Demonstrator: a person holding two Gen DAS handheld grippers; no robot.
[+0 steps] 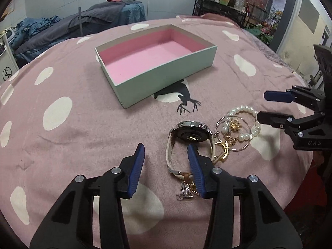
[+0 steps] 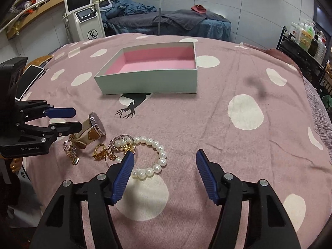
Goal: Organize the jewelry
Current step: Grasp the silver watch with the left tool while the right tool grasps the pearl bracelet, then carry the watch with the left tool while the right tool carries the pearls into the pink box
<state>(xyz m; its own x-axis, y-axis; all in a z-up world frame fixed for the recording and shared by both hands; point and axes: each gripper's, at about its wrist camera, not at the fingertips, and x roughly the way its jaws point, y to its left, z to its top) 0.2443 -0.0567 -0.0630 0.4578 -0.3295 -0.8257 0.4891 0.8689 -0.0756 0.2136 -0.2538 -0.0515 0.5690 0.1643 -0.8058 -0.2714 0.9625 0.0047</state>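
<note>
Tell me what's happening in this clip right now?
A person is sorting jewelry on a pink spotted cloth. Both claws are open and hold nothing. The left claw hovers over the watch; the right claw is near the pearl bracelet. The pink-lined box holds nothing yet.

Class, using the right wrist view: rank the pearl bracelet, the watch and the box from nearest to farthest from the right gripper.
1. Pearl bracelet: beside the right gripper's left finger.
2. Watch: farther left, by the left gripper.
3. Box: straight ahead, farthest.
</note>
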